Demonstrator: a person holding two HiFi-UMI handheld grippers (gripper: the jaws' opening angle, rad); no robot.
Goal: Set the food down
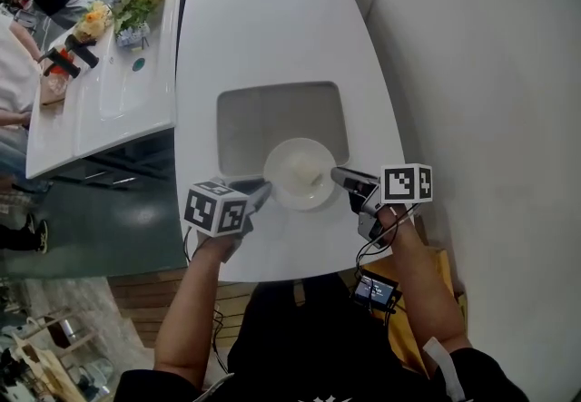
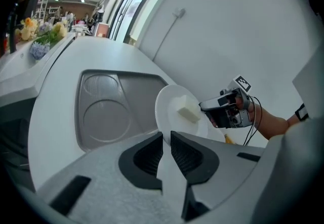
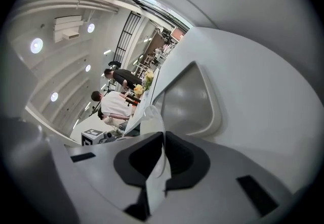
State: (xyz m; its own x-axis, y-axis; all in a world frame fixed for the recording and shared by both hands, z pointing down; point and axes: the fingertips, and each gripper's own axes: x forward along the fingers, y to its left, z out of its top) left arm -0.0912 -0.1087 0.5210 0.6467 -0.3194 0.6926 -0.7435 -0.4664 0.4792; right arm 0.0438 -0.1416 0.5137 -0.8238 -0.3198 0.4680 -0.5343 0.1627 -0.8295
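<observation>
Head view, round glossy white plate (image 1: 283,160), pale food block (image 1: 311,179), left tool (image 1: 262,189) and right tool (image 1: 339,176) pinching rim

Both grippers are pinched onto the plate (image 1: 298,173) rim, one per side. The left gripper (image 1: 260,191) bites it at about 8 o'clock, jaws nearly together with the thin edge between the pads. The right gripper (image 1: 338,176) has it at about 3 o'clock, same deal, jaws almost closed on the rim. The bare left forearm (image 1: 191,309) angles up toward 1 o'clock, and the right forearm (image 1: 422,282) toward 11, so the arms converge a bit.
</observation>
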